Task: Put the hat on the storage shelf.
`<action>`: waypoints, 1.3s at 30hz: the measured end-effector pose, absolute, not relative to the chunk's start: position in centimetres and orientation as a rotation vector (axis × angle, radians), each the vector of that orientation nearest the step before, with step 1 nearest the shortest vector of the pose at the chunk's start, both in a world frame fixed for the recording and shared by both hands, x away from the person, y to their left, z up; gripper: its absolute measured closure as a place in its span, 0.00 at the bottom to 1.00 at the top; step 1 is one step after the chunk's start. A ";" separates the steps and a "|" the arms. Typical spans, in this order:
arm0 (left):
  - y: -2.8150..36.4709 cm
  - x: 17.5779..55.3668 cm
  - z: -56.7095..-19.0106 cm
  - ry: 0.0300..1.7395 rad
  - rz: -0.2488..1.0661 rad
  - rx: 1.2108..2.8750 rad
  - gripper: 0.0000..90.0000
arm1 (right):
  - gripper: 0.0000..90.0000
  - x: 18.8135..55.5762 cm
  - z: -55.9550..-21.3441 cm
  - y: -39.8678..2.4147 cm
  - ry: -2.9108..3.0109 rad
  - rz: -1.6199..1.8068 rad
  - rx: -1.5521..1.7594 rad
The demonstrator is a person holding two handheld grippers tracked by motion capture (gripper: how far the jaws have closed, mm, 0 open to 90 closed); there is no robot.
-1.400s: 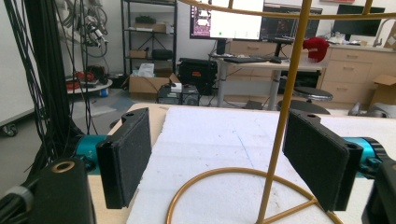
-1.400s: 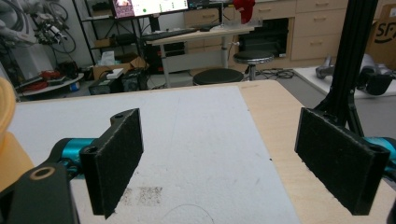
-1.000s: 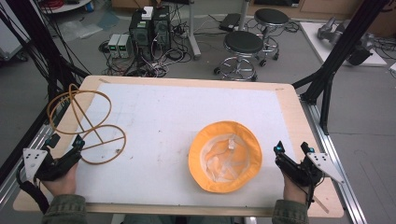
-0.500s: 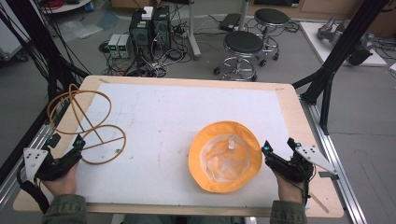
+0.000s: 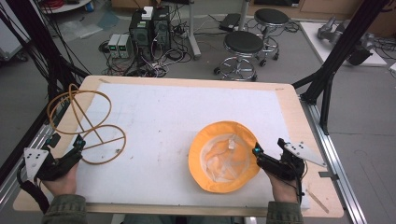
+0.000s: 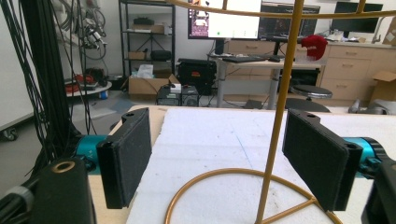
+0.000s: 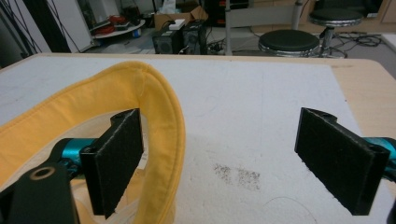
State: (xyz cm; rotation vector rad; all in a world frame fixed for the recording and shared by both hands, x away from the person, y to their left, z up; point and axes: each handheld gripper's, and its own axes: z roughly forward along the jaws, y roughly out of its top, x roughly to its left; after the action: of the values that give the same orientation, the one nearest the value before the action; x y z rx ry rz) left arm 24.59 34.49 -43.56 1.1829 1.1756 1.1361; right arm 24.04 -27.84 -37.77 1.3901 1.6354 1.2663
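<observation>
Reaching for the floppy yellow fabric bucket hat (image 5: pixel 224 157), which lay upside down near the front right corner of the white-padded wooden counter (image 5: pixel 177 112), the right gripper (image 7: pixel 219 158) had its fingers (image 7: pixel 116 158) wide, straddling the brim; closing came next. The left gripper (image 6: pixel 224 158) gaped around the gold wire stand (image 5: pixel 88 123), gripping nothing.

Middle of the surface (image 5: pixel 154 126) open between wire stand (image 5: pixel 86 123) at left and yellow hat (image 5: pixel 224 156) at right. Stand's upright rod rises between the left gripper (image 6: pixel 229 158) jaws, blocking forward travel. Hat brim curves over the right gripper (image 7: pixel 233 154) inner jaw; white mat beyond is bare.
</observation>
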 end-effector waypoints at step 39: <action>34.0 24.7 -43.5 1.124 1.165 1.225 0.27 | 0.94 25.5 -38.9 -26.8 1.874 1.492 1.622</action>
State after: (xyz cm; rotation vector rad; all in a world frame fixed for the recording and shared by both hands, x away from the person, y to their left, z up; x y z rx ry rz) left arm 24.66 33.96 -43.46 1.2248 1.1244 1.1655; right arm 25.52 -26.85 -38.87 1.6224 1.8737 1.4921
